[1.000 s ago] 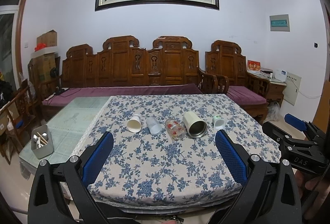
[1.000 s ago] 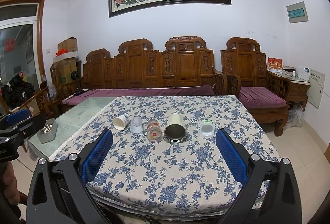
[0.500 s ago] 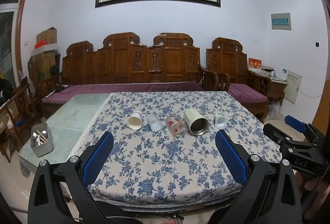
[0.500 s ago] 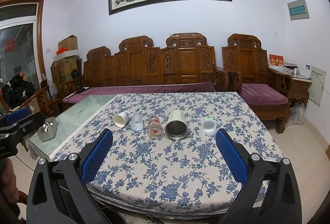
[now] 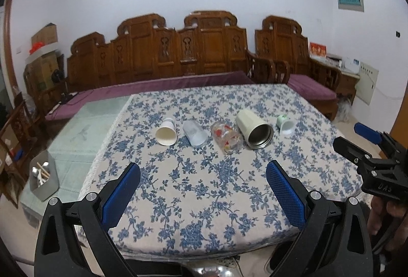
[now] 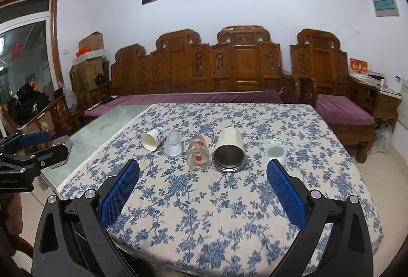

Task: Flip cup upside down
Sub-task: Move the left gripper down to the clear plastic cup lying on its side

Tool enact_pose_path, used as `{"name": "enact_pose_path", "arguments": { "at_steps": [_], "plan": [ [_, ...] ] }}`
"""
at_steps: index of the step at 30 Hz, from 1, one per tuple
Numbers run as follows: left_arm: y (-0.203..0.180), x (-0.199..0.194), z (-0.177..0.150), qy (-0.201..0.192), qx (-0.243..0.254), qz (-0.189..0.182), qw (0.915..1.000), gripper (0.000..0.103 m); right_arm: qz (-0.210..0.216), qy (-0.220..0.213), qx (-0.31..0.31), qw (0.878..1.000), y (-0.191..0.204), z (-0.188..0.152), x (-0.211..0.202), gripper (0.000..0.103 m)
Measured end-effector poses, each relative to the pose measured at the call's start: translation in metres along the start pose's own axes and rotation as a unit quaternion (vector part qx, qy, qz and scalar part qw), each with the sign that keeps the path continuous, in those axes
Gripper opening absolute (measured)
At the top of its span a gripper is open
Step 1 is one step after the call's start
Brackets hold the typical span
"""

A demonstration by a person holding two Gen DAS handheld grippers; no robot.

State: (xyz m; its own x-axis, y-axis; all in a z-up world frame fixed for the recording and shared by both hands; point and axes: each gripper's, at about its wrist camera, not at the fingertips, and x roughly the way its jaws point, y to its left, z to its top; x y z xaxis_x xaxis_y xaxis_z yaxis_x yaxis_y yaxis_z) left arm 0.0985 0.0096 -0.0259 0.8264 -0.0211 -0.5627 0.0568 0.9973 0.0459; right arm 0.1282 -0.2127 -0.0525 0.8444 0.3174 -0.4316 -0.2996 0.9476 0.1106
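Several cups lie on their sides in a row on the blue-flowered tablecloth (image 5: 204, 190): a white paper cup (image 5: 167, 131) (image 6: 152, 139), a clear plastic cup (image 5: 195, 133) (image 6: 173, 143), a glass with red print (image 5: 227, 137) (image 6: 197, 152), a cream metal tumbler (image 5: 253, 127) (image 6: 229, 150), and a small white cup with a green base (image 5: 285, 123) (image 6: 276, 149). My left gripper (image 5: 202, 175) is open and empty, short of the row. My right gripper (image 6: 202, 172) is open and empty, just short of the glass and tumbler.
A carved wooden bench with purple cushions (image 6: 204, 98) stands behind the table. A green glass table part (image 5: 84, 129) to the left carries a grey utensil holder (image 5: 43, 178). Each gripper shows at the edge of the other's view (image 5: 372, 164) (image 6: 23, 164).
Both grippers have moved forward and tilted down toward the table. The cups now look larger and nearer. No cup has moved.
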Motion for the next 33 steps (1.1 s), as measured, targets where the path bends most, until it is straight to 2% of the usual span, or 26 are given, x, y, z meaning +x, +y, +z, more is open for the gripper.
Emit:
{"name": "enact_pose_path", "arguments": {
  "at_steps": [11, 19, 22, 29, 33],
  "plan": [
    [0.012, 0.089, 0.031, 0.066, 0.012, -0.017, 0.9976, 0.095, 0.027, 0.059, -0.014, 0.998, -0.007, 0.009, 0.092, 0.100],
    [0.021, 0.162, 0.059, 0.118, -0.005, -0.036, 0.9924, 0.095, 0.044, 0.097, -0.023, 0.994, -0.004, 0.013, 0.147, 0.092],
    [0.023, 0.193, 0.067, 0.139, -0.014, -0.039, 0.9894, 0.084, 0.049, 0.109, -0.023, 0.993, -0.003, 0.013, 0.165, 0.090],
    [0.028, 0.270, 0.077, 0.188, -0.037, -0.039, 0.9808, 0.075, 0.051, 0.122, -0.024, 0.991, -0.006, 0.012, 0.189, 0.090],
    [0.033, 0.311, 0.076, 0.214, -0.055, -0.038, 0.9745, 0.074, 0.052, 0.132, -0.029, 0.989, -0.007, 0.007, 0.199, 0.090]
  ]
}}
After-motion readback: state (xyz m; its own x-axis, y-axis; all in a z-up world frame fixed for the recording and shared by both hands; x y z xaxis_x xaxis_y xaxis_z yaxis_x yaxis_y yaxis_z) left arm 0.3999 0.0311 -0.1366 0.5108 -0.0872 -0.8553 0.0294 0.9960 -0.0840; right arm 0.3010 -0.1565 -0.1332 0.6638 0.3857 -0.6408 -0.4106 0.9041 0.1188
